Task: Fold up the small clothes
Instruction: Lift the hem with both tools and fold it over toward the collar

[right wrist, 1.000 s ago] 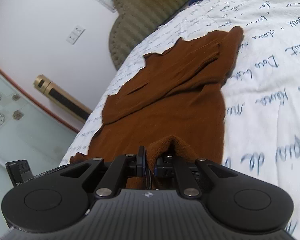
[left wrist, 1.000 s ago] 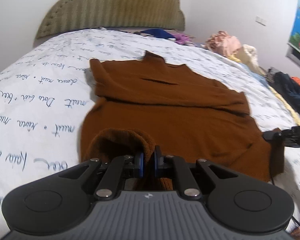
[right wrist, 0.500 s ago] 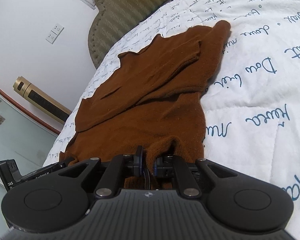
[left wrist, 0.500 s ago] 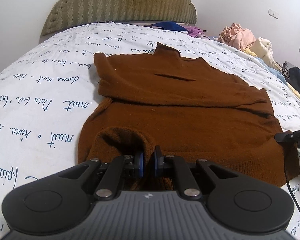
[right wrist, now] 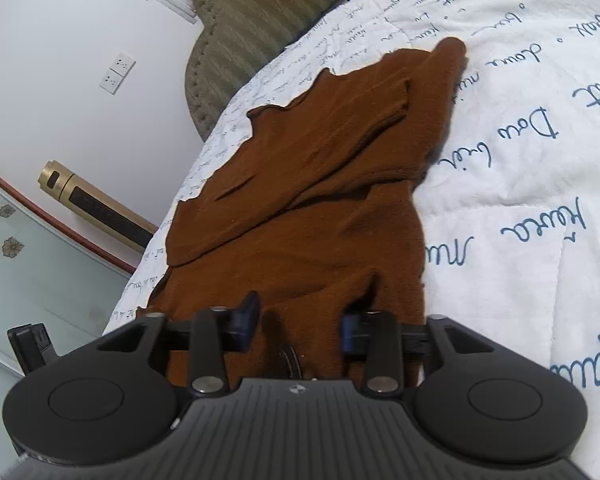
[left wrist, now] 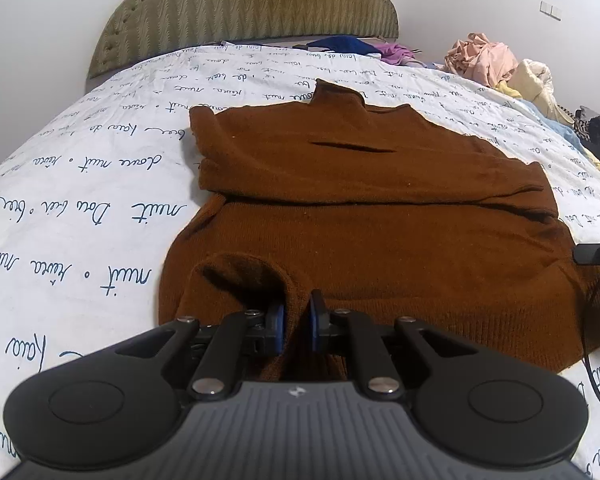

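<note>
I see a bed (left wrist: pixel 80 184) under a white quilt printed with blue handwriting, its olive headboard (left wrist: pixel 244 4) at twelve o'clock. A brown sweater (left wrist: pixel 380 216) lies flat at centre. Crumpled clothes (left wrist: pixel 484 60) are heaped on the quilt at two o'clock, a blue garment (left wrist: pixel 340 44) at twelve.

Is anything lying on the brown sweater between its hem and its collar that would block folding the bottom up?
Nothing visible does. The sweater lies flat on the bed, its sleeves already folded across the chest. The left gripper pinches the hem; the right gripper is open over it. The clothes pile sits off to the side.
</note>
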A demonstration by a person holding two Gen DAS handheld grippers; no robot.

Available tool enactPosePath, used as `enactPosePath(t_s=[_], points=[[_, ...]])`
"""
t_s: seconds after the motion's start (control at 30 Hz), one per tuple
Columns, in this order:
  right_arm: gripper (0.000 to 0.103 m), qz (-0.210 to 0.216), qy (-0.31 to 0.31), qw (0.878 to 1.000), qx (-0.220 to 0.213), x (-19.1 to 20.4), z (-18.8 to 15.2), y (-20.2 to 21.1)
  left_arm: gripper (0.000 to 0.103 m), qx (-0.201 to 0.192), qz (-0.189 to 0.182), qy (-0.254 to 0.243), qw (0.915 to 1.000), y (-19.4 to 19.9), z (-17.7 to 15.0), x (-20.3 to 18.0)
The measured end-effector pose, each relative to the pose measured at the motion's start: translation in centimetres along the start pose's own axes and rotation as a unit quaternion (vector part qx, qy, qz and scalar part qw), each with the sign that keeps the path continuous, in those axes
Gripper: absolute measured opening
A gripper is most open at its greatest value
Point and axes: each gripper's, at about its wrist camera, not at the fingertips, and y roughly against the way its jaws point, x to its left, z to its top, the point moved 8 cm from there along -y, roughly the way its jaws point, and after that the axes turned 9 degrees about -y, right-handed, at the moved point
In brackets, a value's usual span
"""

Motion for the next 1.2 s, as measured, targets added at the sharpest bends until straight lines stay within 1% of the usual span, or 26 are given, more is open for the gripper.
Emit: enactPosePath(t_s=[0.07,0.17,0.37,0.43,0.5,0.57,0.6,0.73,0.83,0.9,0.93,0.97,1.0,1.03,1.07,1.1,1.2], points=[[0.048,-0.004,0.004,1.0,-0.002,0.1,-0.2,0.2,0.012,-0.001,-0.002,0.002,1.0,0.1,-0.2,0.1],[0.048,0.0,-0.001,1.0,-0.003,-0.1,-0.7,0.8,0.012,-0.004,-0.019,0.018,0.9996,0.5,-0.7,0.5],[0.049,0.03,-0.026,0.999,0.007,-0.5,-2.5,2.5,0.015,-0.005,-0.078,0.077,0.994,1.4,-2.0,1.6],[0.049,0.047,-0.04,0.998,0.018,-0.7,-3.2,2.9,0.018,-0.005,-0.097,0.089,0.9913,1.8,-2.4,1.7],[0.051,0.062,-0.051,0.996,0.034,-0.8,-4.1,3.2,0.025,-0.007,-0.112,0.095,0.9892,2.2,-2.7,1.6],[0.051,0.064,-0.049,0.996,0.046,-1.0,-4.9,3.5,0.031,-0.012,-0.126,0.099,0.987,2.4,-2.9,1.6],[0.051,0.062,-0.045,0.996,0.05,-1.1,-5.2,3.6,0.032,-0.013,-0.131,0.103,0.986,2.4,-3.0,1.6],[0.051,0.07,-0.057,0.995,0.048,-1.3,-5.1,4.0,0.032,-0.014,-0.148,0.129,0.9805,1.9,-2.9,1.9],[0.051,0.073,-0.065,0.994,0.042,-1.4,-4.6,3.4,0.032,-0.015,-0.169,0.151,0.9738,1.7,-2.9,2.1],[0.051,0.079,-0.069,0.994,0.037,-1.4,-4.4,2.8,0.031,-0.013,-0.176,0.153,0.9724,1.8,-2.9,2.0],[0.05,0.078,-0.07,0.994,0.034,-1.3,-4.3,2.5,0.03,-0.012,-0.176,0.147,0.9734,1.8,-2.9,1.8],[0.045,0.076,-0.069,0.994,0.033,-1.3,-4.3,2.3,0.03,-0.012,-0.174,0.141,0.9746,1.9,-2.9,1.7],[0.035,0.07,-0.066,0.995,0.032,-1.3,-4.3,2.0,0.025,-0.012,-0.17,0.131,0.9766,1.9,-2.9,1.5],[0.03,0.063,-0.062,0.996,0.034,-1.2,-4.3,1.8,0.021,-0.009,-0.166,0.123,0.9783,1.9,-2.9,1.4],[0.022,0.059,-0.06,0.996,0.035,-1.2,-4.4,1.7,0.016,-0.008,-0.162,0.118,0.9797,1.9,-3.0,1.3],[0.018,0.058,-0.059,0.996,0.036,-1.2,-4.6,1.6,0.014,-0.009,-0.156,0.114,0.981,1.9,-3.1,1.3],[0.016,0.056,-0.043,0.997,0.029,-0.7,-4.9,2.2,0.012,-0.022,-0.138,0.09,0.986,2.9,-3.0,0.8]])
